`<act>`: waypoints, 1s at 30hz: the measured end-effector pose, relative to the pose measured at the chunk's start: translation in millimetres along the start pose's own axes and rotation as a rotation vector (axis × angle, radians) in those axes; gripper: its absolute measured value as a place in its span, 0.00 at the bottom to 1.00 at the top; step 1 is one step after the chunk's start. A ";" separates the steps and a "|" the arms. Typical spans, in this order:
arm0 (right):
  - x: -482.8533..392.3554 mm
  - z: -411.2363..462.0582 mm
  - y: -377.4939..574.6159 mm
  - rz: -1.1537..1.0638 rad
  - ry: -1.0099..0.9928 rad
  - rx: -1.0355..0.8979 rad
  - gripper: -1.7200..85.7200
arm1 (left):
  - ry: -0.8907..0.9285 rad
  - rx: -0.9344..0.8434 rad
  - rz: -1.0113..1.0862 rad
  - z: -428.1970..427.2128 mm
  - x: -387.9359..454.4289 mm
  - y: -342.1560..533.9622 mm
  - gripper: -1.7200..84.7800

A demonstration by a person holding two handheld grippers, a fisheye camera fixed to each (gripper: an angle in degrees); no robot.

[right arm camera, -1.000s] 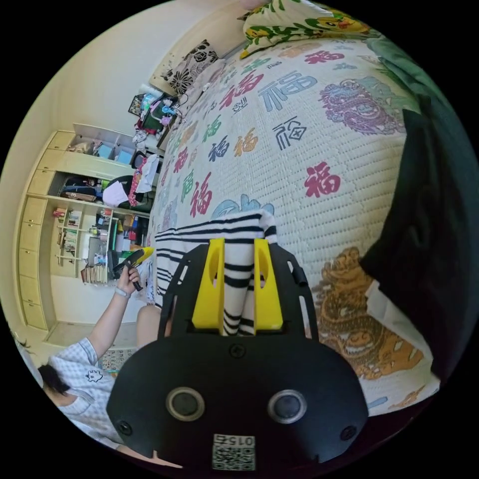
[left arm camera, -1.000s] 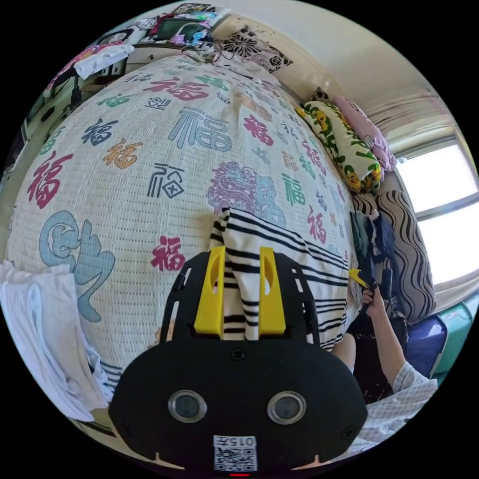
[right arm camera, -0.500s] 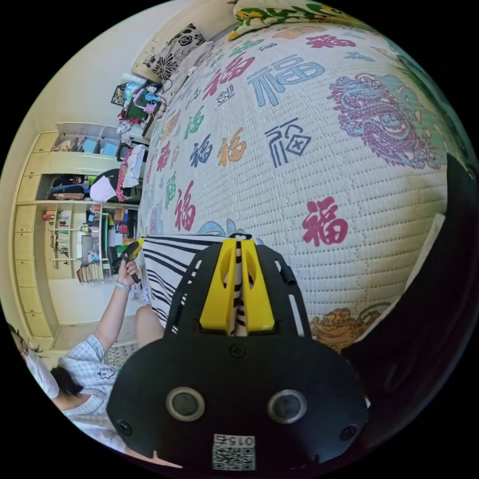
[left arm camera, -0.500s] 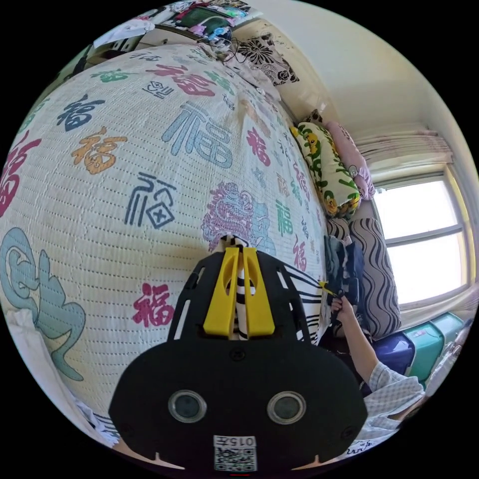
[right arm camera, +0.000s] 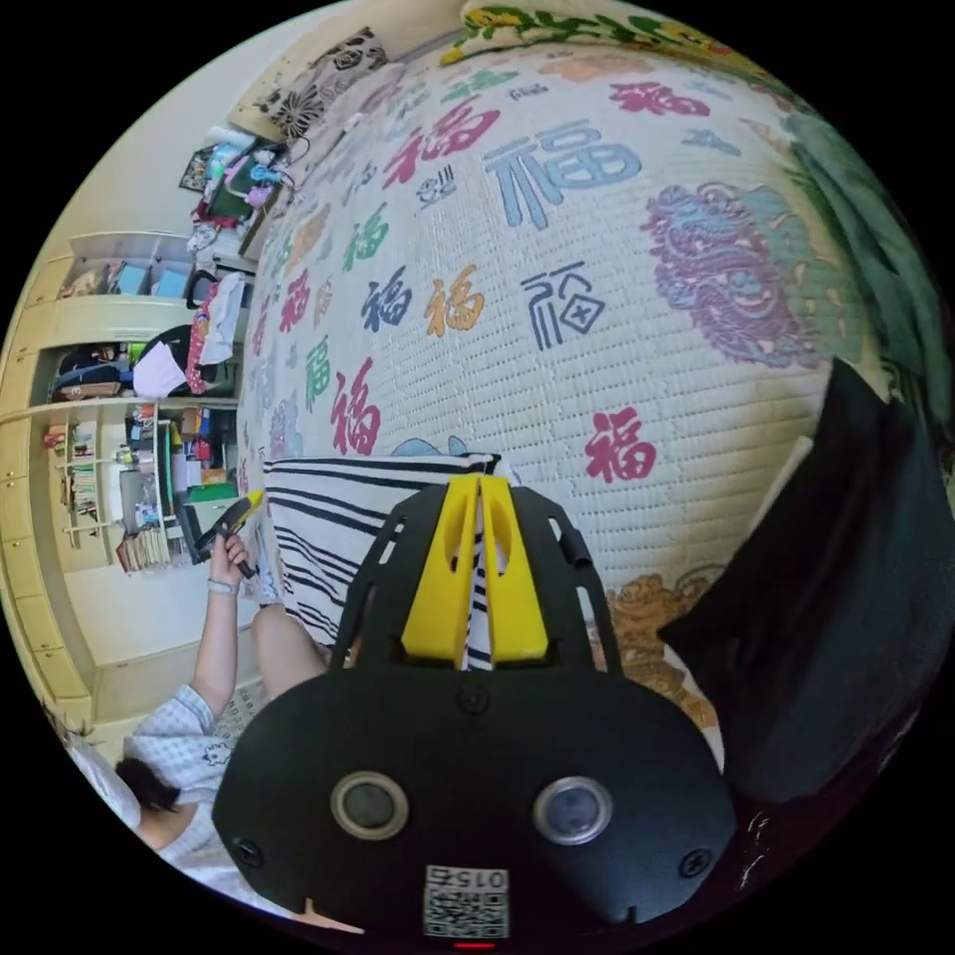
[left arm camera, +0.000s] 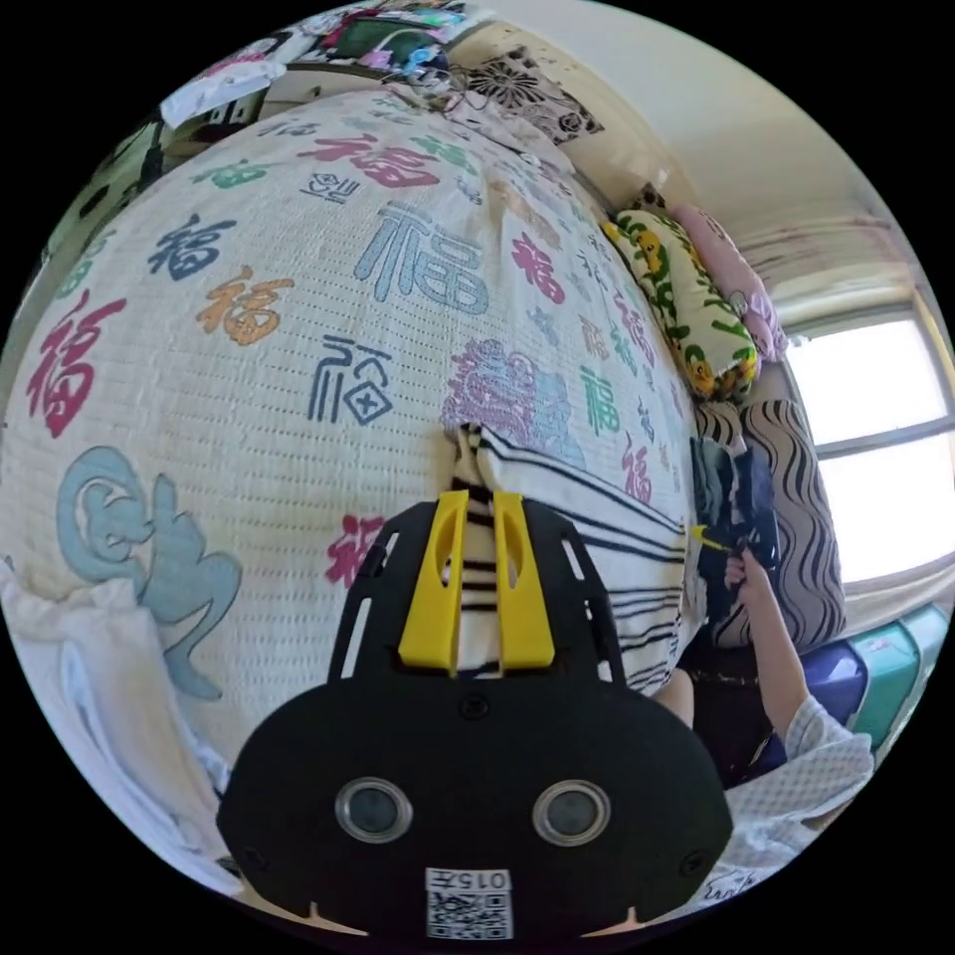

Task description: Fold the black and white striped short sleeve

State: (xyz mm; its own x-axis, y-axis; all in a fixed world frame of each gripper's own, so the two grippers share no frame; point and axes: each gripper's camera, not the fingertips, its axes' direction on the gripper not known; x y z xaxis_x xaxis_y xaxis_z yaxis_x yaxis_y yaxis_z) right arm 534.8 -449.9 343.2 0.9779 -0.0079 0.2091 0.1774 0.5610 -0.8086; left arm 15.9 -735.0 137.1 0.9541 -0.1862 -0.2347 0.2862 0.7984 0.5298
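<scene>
A black-and-white striped short-sleeve shirt (left arm camera: 607,557) lies stretched flat across the near edge of a cream quilted bed cover printed with coloured characters (left arm camera: 298,298). The left tongs (left arm camera: 476,517) and right tongs (right arm camera: 479,497) each pinch a bunched corner, at 12 o'clock of their housings. Half a second earlier, the left pair sat tighter.

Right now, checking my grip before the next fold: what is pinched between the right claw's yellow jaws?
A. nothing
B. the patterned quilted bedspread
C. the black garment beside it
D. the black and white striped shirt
D: the right claw is closed on a bunched edge of the black and white striped shirt, which runs between its jaws.
</scene>
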 end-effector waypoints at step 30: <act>-301.2 292.1 162.8 -0.612 0.007 -0.147 0.01 | -0.203 0.303 -0.410 -95.5 -3.9 287.1 0.17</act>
State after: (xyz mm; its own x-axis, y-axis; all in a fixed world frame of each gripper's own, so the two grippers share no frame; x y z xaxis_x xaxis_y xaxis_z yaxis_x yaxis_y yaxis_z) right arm 236.8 -114.5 309.2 0.6951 -0.2969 0.6548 0.7180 0.3335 -0.6109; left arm 85.9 -450.3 212.2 0.7486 -0.5778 -0.3251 0.6221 0.4425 0.6460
